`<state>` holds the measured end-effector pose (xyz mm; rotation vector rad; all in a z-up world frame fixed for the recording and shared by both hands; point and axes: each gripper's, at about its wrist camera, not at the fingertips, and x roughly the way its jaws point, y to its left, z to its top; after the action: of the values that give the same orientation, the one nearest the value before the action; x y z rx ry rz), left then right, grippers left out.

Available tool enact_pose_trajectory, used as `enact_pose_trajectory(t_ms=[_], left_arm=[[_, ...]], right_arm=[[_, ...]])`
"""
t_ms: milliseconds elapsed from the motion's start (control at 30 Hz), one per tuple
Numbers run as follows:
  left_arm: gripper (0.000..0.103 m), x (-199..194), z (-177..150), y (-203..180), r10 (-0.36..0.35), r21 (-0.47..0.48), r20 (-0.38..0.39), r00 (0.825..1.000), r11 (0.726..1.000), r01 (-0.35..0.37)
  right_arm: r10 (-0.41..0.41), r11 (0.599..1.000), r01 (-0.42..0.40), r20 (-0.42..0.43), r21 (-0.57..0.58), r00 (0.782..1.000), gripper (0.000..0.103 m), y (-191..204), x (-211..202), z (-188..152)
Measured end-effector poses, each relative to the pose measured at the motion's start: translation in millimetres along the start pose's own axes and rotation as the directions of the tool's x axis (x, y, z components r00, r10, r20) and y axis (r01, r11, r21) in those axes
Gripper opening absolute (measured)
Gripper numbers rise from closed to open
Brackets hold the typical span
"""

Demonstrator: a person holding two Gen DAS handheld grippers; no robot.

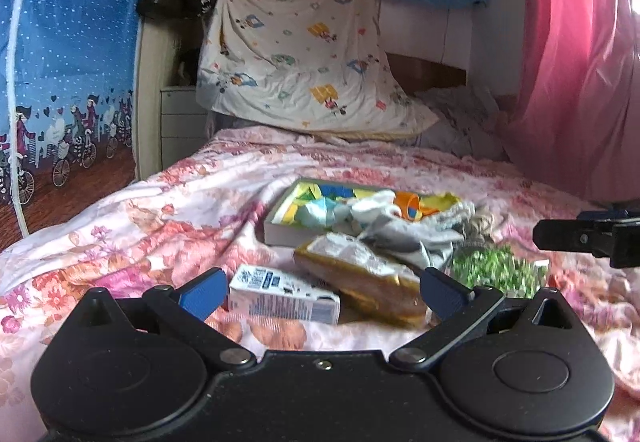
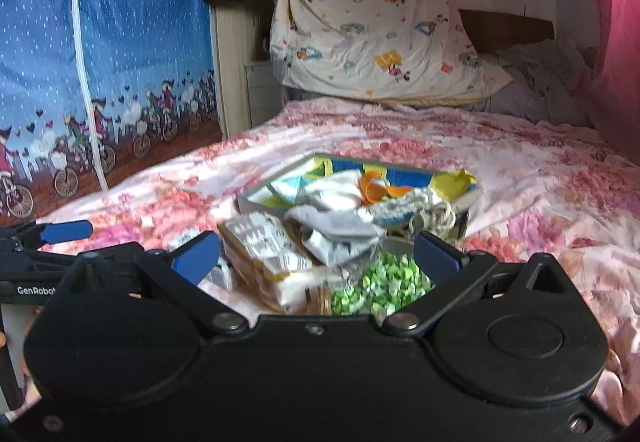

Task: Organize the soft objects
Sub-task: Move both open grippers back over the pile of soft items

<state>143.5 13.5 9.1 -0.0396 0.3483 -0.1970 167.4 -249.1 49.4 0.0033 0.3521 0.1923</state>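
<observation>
The left gripper (image 1: 322, 292) is hovering with jaws spread wide, gripping nothing; the right gripper (image 2: 316, 256) is likewise spread and empty; the grey sock (image 1: 404, 234) is lying against the near edge of the shallow tray (image 1: 280, 228) on the floral bedspread (image 1: 160, 210); a white carton (image 1: 282, 296), a gold-edged packet (image 1: 360, 274) and green foliage (image 1: 496, 268) are lying just in front of the tray.

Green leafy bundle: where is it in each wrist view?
Left wrist: green leafy bundle low right, just past the left gripper, which is open.
Right wrist: low centre, between the open right gripper's fingers.
Shared landmark: shallow box behind.
</observation>
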Motion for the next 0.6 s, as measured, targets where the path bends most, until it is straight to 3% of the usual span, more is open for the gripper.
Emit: enact_pose_trajectory(t_ms=[600], left_arm=[[0.102, 11, -9, -10, -0.011, 0.096, -0.033, 0.999, 0.995, 0.014]], right_arm=[[-0.031, 0.998, 0.025, -0.127, -0.055, 0.991, 0.102, 3, 12, -19]])
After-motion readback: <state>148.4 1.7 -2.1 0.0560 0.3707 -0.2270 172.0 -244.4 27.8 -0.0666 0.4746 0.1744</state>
